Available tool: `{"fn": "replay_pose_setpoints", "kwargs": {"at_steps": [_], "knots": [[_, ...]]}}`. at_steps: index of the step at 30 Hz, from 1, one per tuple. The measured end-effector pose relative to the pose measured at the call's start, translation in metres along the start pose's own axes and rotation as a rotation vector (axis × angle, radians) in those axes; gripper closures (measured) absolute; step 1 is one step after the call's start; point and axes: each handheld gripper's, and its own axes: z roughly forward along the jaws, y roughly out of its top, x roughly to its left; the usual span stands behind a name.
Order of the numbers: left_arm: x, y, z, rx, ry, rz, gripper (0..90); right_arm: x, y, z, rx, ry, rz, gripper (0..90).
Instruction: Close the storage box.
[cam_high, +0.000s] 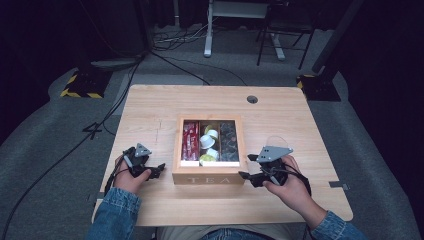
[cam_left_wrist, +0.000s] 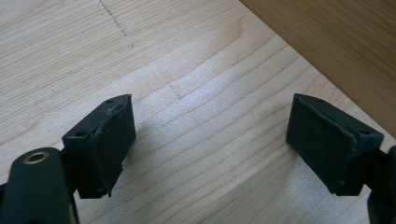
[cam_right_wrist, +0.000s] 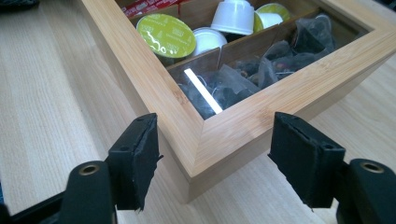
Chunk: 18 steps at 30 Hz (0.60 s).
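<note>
A wooden box marked TEA (cam_high: 209, 178) stands shut in the middle of the table, its framed lid (cam_right_wrist: 187, 116) set with a clear pane. Through the pane I see red packets (cam_high: 190, 141), white and green-topped capsules (cam_right_wrist: 166, 35) and dark tea bags (cam_right_wrist: 243, 79). My right gripper (cam_high: 246, 166) is at the box's front right corner. Its jaws straddle that corner (cam_right_wrist: 219, 158), open, with the pads (cam_right_wrist: 140, 161) clear of the wood. My left gripper (cam_high: 156, 170) rests left of the box, open over bare table (cam_left_wrist: 210, 140), with the box's side (cam_left_wrist: 327, 42) just beyond it.
The light wooden table (cam_high: 150, 110) has a round cable hole (cam_high: 252, 99) at the back. Cables (cam_high: 100, 125) run across the grey floor on the left. Stand bases with yellow-black tape (cam_high: 80, 85) and desk legs (cam_high: 207, 30) lie behind the table.
</note>
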Motion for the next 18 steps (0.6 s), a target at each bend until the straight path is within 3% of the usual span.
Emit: {"fn": "replay_pose_setpoints", "kwargs": {"at_steps": [8, 13, 18], "knots": [[0.000, -0.002, -0.001, -0.004, 0.000, 0.003, 16.2, -0.004, 0.003, -0.002, -0.036, 0.032, 0.044, 29.9], [-0.001, -0.005, -0.004, -0.005, 0.000, 0.007, 16.2, -0.017, 0.008, -0.021, -0.103, 0.037, 0.104, 22.1], [-0.002, -0.008, -0.007, -0.003, -0.001, 0.004, 16.2, -0.029, 0.005, -0.034, -0.128, 0.036, 0.133, 16.3]]}}
